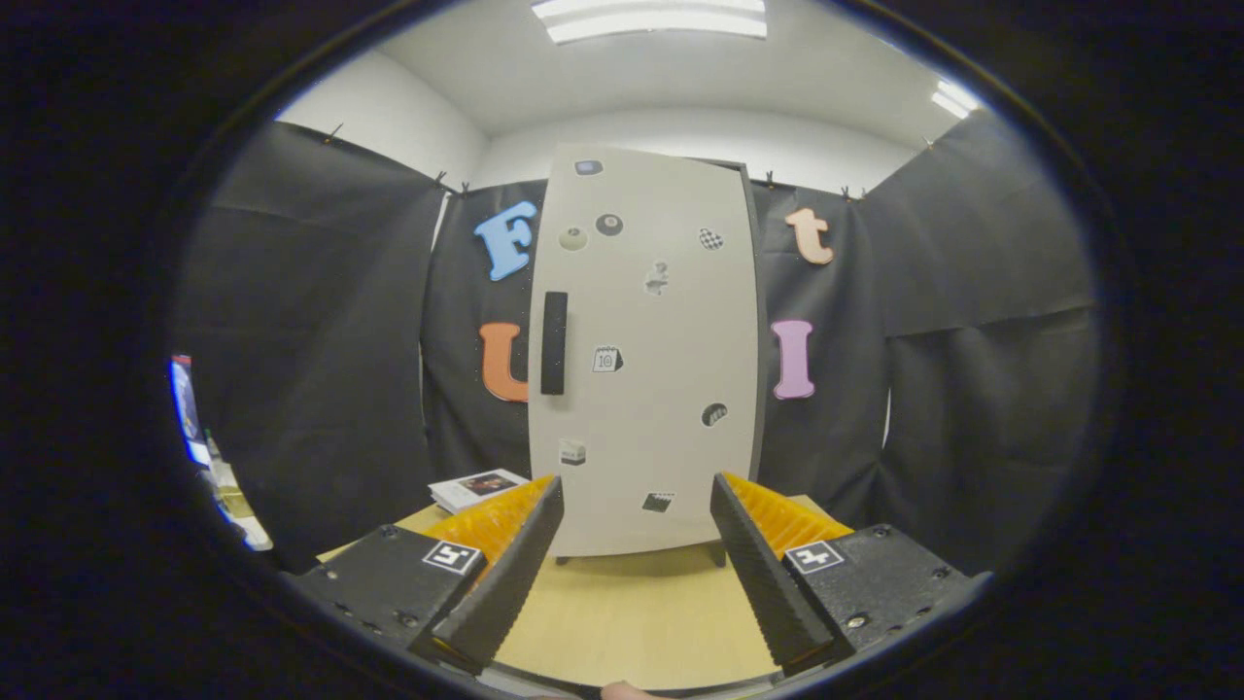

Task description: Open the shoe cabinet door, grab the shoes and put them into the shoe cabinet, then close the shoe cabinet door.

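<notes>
Shoe cabinet [646,350]: tall, pale grey-white, flat-fronted, standing on short dark feet at the far side of the bench. Door shut, flush with the body, dotted with small stickers. It stands straight ahead of the tool, beyond the fingertips, apart from them.

Door handle [553,342]: black, bar-shaped, long axis upright, set near the door's left edge. It lies ahead of and above the left finger, so the door's free edge is judged to be on the left and its hinge on the right.

Tool [637,506]: fingers spread wide, nothing between them, both tips above the bench.

Stage: a shut door with an empty tool fits either the approach to open it or the door closed again after stowing; the shoes cannot be placed from here.

Bench [622,612]: light wood-grain top, bare between the fingers.

Booklet [478,487]: white, thin stack with a dark picture on top, lying on the bench left of the cabinet, just beyond the left finger.

Room: black cloth walls, white ceiling with strip lights; a lit screen's edge [185,403] far left.
</notes>
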`<state>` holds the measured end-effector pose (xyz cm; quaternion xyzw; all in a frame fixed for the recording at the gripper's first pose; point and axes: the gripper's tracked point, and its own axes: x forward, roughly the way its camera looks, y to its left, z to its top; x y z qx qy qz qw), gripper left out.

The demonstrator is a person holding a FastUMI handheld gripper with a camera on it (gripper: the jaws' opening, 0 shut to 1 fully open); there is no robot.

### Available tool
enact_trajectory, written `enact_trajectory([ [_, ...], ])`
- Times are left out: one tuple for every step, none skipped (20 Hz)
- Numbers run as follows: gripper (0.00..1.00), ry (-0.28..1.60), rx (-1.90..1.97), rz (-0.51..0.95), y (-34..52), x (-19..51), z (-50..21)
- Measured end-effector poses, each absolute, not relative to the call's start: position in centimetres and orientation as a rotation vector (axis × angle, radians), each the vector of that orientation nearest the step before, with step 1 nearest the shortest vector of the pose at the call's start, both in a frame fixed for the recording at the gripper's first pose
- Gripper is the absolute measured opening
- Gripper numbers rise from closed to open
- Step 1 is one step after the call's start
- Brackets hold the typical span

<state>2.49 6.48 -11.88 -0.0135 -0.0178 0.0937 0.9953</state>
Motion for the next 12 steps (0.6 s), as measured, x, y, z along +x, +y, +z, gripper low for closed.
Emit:
enact_trajectory([
  [0.99, -0.045, -0.023, 0.182, 6.2, 2.5, -11.7],
  [0.99, -0.05, -0.02, 0.182, 6.0, 3.0, -11.8],
  [0.98, -0.048, -0.015, 0.184, 6.0, 3.1, -11.9],
  [0.99, -0.042, -0.009, 0.186, 6.0, 3.3, -12.4],
  [0.99, -0.039, -0.004, 0.183, 5.9, 3.5, -12.6],
  [0.99, -0.038, 0.0, 0.183, 6.0, 3.4, -12.7],
  [0.98, -0.036, 0.001, 0.185, 6.0, 3.4, -12.8],
  [0.98, -0.033, 0.002, 0.18, 5.8, 3.5, -12.9],
  [0.99, -0.029, 0.004, 0.175, 5.7, 3.6, -13.1],
  [0.99, -0.025, 0.007, 0.174, 5.5, 3.7, -13.2],
  [0.99, -0.022, 0.009, 0.173, 5.4, 3.8, -13.3],
  [0.99, -0.021, 0.01, 0.171, 5.2, 3.8, -13.4],
])
